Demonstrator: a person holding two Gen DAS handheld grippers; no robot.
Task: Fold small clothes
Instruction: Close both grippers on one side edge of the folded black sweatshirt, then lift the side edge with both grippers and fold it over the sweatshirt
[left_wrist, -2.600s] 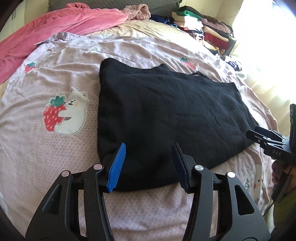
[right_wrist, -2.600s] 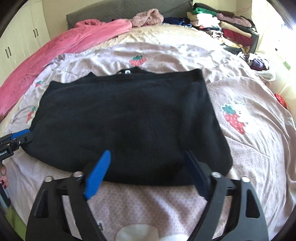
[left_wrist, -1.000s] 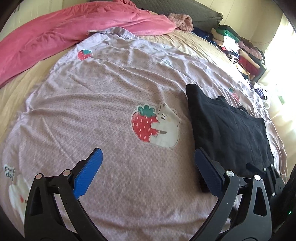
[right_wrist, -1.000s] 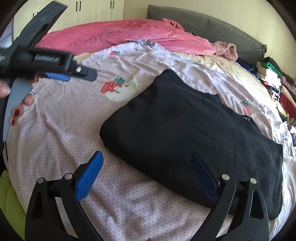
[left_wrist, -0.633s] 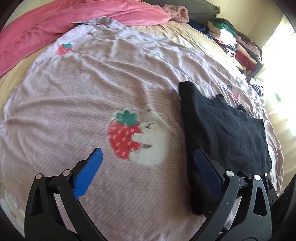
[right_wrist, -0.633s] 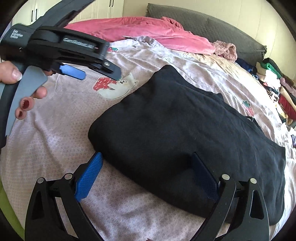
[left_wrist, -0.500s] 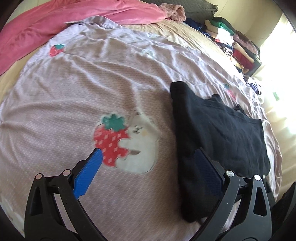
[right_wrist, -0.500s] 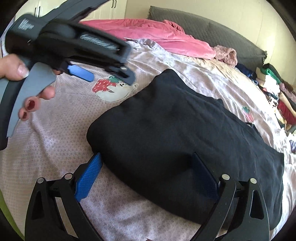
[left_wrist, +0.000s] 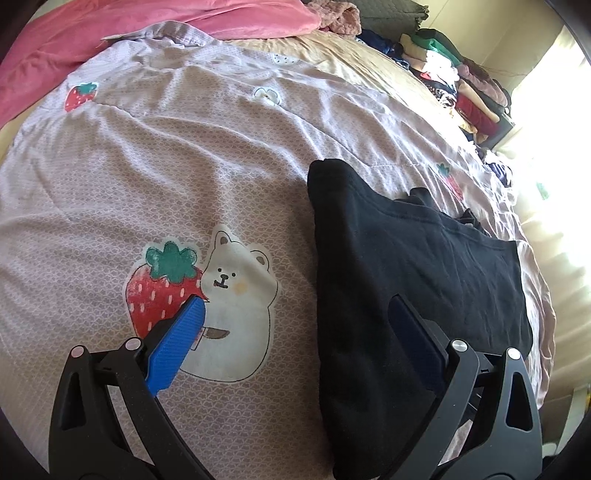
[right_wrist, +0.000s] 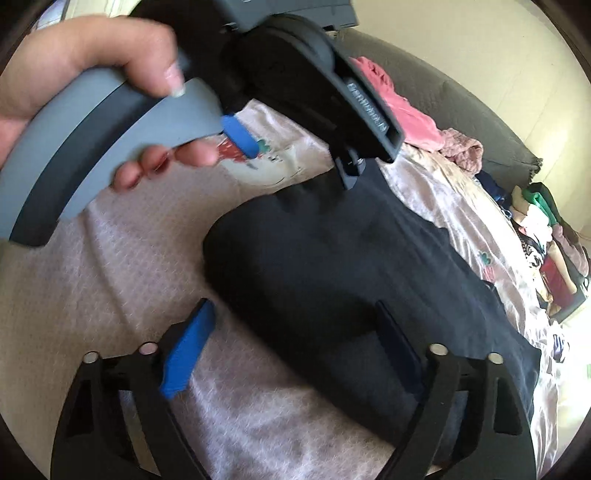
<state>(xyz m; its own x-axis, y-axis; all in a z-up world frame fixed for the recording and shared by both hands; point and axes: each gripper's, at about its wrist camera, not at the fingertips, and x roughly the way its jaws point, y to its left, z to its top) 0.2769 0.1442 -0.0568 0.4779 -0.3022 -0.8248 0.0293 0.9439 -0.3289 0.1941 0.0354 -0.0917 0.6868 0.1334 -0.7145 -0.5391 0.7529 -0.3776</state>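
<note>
A black folded garment (left_wrist: 413, 266) lies flat on the lilac bed sheet (left_wrist: 184, 177). My left gripper (left_wrist: 295, 332) is open wide and straddles the garment's left folded edge. Its left pad hangs over the bear print and its right pad over the black cloth. In the right wrist view the same garment (right_wrist: 332, 277) fills the middle. My right gripper (right_wrist: 291, 339) is low at the garment's near rounded corner with its jaws closing. The cloth's edge lies between them and the pads do not press on it. A hand holds the left gripper (right_wrist: 295, 158) just above the garment's far corner.
A pink blanket (left_wrist: 147, 33) lies bunched along the far side of the bed. Stacked folded clothes (left_wrist: 461, 81) sit at the far right by a bright window. A grey headboard cushion (right_wrist: 461, 110) lies behind. A strawberry-and-bear print (left_wrist: 207, 295) marks the sheet left of the garment.
The left gripper has moved right and down onto the garment's left edge. The right gripper has sunk, rolled and narrowed its jaws. The hand holding the left gripper now fills the right view's top.
</note>
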